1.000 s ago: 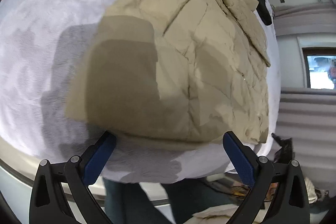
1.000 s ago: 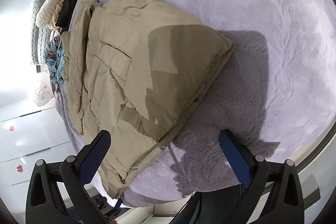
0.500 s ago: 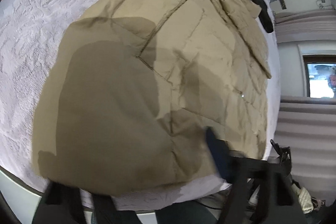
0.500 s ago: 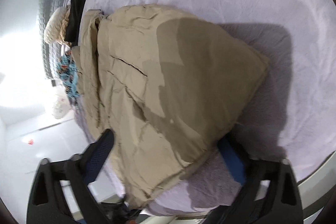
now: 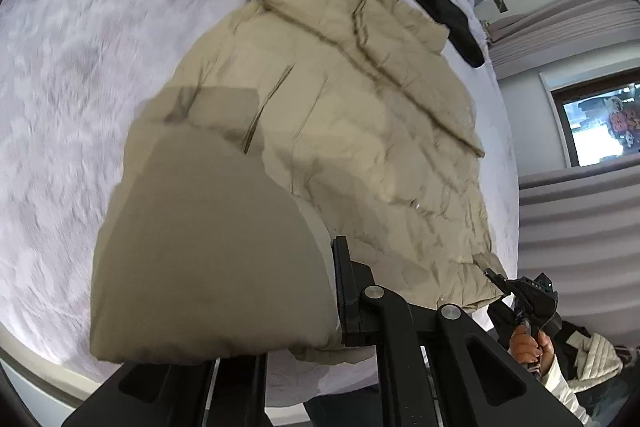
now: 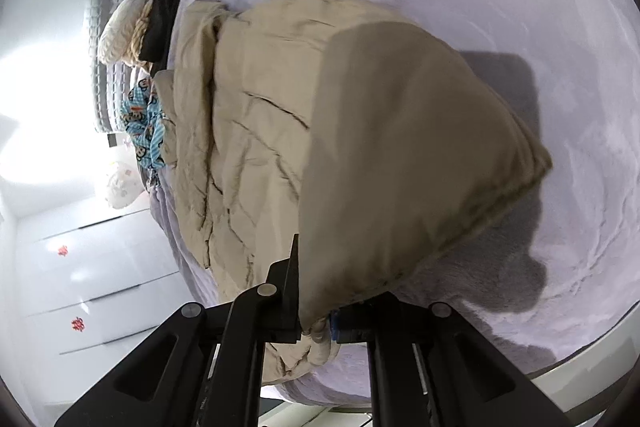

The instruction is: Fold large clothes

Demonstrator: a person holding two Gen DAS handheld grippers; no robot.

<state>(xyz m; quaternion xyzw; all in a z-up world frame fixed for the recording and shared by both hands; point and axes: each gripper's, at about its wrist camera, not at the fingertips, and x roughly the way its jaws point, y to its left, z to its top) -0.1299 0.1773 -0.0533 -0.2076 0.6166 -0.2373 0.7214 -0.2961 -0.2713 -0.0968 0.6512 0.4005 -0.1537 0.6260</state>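
1. Left wrist view: a second ago the left gripper (image 5: 316, 311) hung spread above the near hem of the puffy beige quilted jacket (image 5: 340, 131) on the fluffy lavender bed blanket (image 5: 72, 75). Now it is clenched on that hem, and padded cloth bulges up over the camera. The other tool, the right gripper (image 5: 520, 291), shows at the jacket's far near corner.

2. Right wrist view: the right gripper (image 6: 316, 327), wide apart a second ago, has pinched the hem corner of the jacket (image 6: 380, 131); the lifted flap casts a shadow on the blanket (image 6: 560, 27).

3. Judgement: both hem corners are secured, so the bottom half can likely be carried toward the collar for a crosswise fold.
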